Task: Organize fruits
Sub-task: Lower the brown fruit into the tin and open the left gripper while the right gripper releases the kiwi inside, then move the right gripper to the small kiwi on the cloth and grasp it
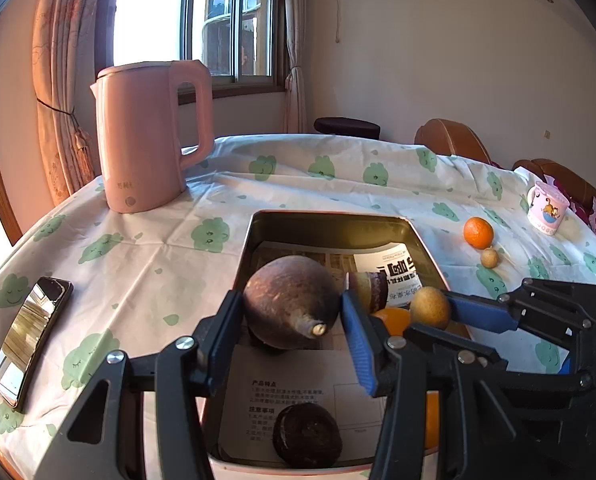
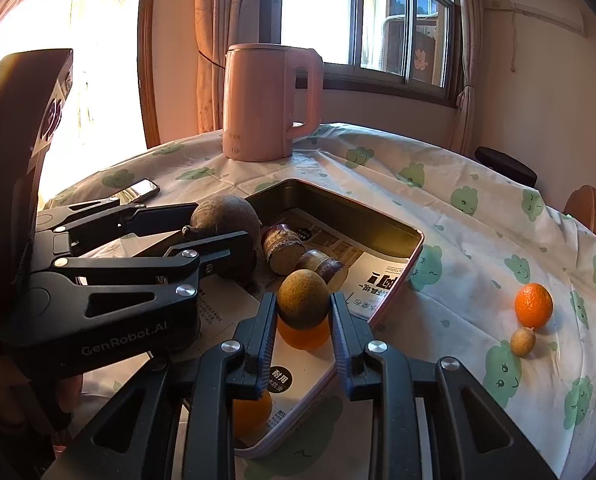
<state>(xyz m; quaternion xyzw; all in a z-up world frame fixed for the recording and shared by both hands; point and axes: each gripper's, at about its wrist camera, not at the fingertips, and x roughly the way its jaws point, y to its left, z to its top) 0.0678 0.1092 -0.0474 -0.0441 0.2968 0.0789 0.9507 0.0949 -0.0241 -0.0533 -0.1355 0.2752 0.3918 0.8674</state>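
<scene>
Now, taro (image 1: 288,302) clamped in left gripper (image 1: 290,336) (over tin (image 1: 329,220)), longan (image 2: 303,298) in right gripper (image 2: 303,334)

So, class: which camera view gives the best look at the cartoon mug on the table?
The left wrist view. There the cartoon mug stands in full at the far right on the tablecloth, beyond the loose orange. The right wrist view does not show the mug at all; its frame ends before it.
</scene>
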